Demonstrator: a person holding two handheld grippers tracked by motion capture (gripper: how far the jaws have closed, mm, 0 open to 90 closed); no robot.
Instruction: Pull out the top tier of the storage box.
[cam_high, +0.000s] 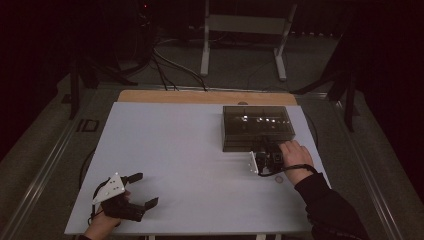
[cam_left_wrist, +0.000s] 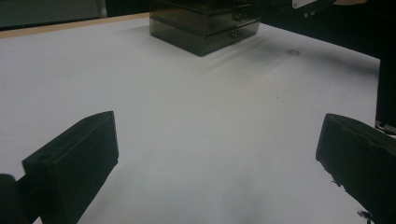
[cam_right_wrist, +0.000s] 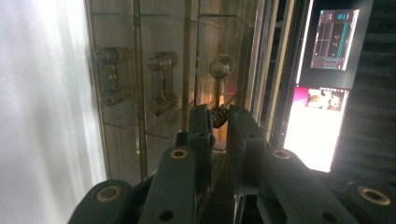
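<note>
A smoky see-through drawer box (cam_high: 257, 127) stands at the far right of the white table top (cam_high: 190, 165). My right gripper (cam_high: 265, 148) is up against its front face. In the right gripper view the box (cam_right_wrist: 140, 93) shows three clear drawer handles, and my right gripper (cam_right_wrist: 218, 115) is rolled on its side with both jaws pinching the lower end of the rightmost handle (cam_right_wrist: 219, 70). My left gripper (cam_high: 145, 189) rests at the near left corner, open and apart from everything. In the left gripper view the left gripper (cam_left_wrist: 219, 135) spans bare table, with the box (cam_left_wrist: 203, 28) far ahead.
A small round ring (cam_high: 278, 179) lies on the table just beside the right wrist, also seen as a ring (cam_left_wrist: 293, 52) from the left gripper. Lit screens (cam_right_wrist: 327, 93) stand beyond the box. A wooden strip (cam_high: 205, 96) borders the table's far edge.
</note>
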